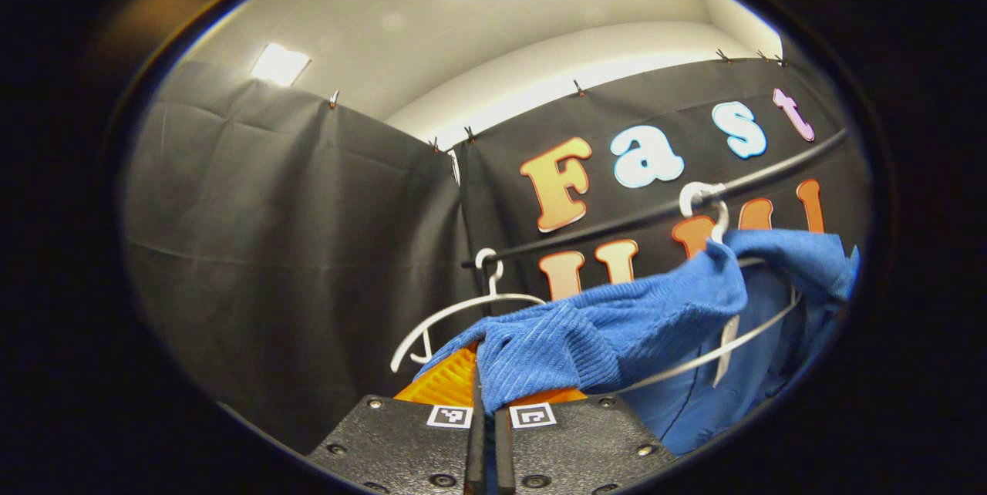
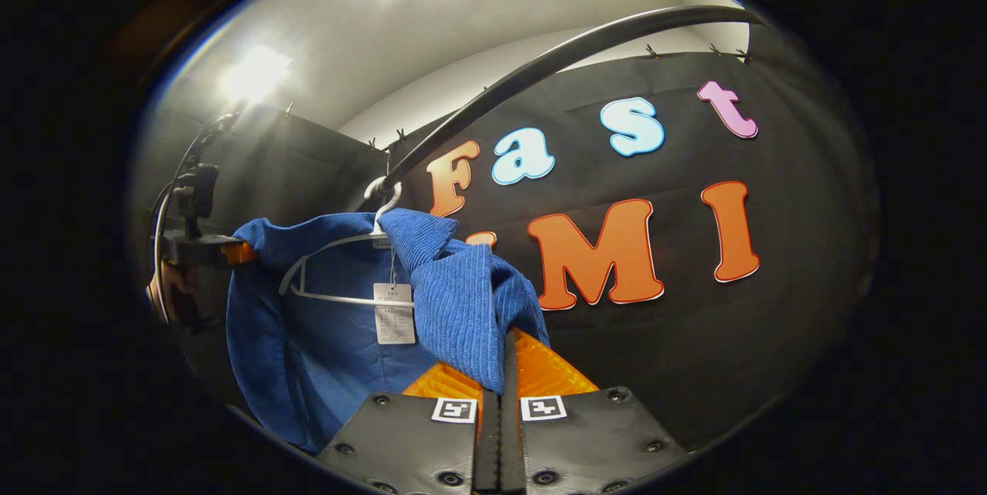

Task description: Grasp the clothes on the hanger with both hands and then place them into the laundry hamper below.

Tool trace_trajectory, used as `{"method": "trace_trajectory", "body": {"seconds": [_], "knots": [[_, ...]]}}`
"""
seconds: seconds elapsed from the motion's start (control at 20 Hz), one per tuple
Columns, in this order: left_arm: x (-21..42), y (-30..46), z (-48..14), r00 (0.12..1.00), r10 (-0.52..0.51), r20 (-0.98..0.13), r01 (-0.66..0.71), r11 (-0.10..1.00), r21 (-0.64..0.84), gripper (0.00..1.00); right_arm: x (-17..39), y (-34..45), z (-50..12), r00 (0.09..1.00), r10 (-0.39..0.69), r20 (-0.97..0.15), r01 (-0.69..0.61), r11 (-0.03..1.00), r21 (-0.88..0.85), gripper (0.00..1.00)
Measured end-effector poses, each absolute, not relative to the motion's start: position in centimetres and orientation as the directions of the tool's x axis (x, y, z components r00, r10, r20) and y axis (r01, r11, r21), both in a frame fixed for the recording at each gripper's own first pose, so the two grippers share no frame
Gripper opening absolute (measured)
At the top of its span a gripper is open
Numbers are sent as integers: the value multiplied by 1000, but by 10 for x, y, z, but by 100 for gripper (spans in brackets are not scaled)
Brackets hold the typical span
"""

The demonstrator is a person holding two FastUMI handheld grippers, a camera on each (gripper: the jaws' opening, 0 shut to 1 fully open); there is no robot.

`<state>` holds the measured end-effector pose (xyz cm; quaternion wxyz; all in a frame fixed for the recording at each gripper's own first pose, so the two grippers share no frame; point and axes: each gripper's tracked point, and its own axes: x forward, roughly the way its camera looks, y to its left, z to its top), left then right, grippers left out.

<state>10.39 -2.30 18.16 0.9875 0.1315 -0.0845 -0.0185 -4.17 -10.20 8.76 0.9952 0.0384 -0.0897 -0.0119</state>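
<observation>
Left gripper view: left gripper (image 1: 484, 391) pinches the blue garment (image 1: 609, 325); right gripper (image 2: 500, 372) likewise; hanger (image 2: 339, 267) hangs far and above both (lift clear first)

Can't really see my own fingertips in either view, the blue garment (image 1: 617, 325) is bunched right over them, so where exactly they bite is hidden. The hanger (image 1: 732, 345) it's on is mostly buried under fabric in the left gripper view, just hook and one arm poking out. The paper tag (image 2: 394, 314) is way too small to make out. Garment's bottom edge gets cut off in the right gripper view.
</observation>
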Motion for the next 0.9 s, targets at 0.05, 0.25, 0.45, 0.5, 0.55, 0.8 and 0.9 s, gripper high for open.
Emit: {"method": "trace_trajectory", "body": {"seconds": [0.05, 0.25, 0.45, 0.5, 0.55, 0.8, 0.9], "knots": [[114, -24, 195, 981, -78, 177, 30, 966, 257, 2, -43, -100, 89, 983, -34, 181, 20, 997, 80, 7], [170, -24, 210, 976, -142, 163, 82, 939, 333, 3, -51, -92, 91, 980, -44, 193, 29, 996, 83, 7], [221, -36, 165, 976, -208, 66, 174, 924, 342, 5, -58, -92, 95, 975, -86, 204, 71, 994, 78, 8], [228, -34, 147, 975, -220, 29, 199, 925, 323, 5, -60, -93, 96, 973, -100, 209, 86, 993, 75, 7], [236, -31, 129, 974, -228, -9, 220, 929, 298, 3, -62, -95, 96, 971, -115, 211, 102, 992, 72, 8], [241, -22, 63, 962, -262, -76, 272, 937, 218, 5, -59, -103, 99, 963, -164, 214, 155, 986, 56, 8], [233, -22, 32, 954, -274, -121, 294, 934, 201, 5, -56, -110, 104, 957, -182, 224, 174, 983, 54, 7]]}}
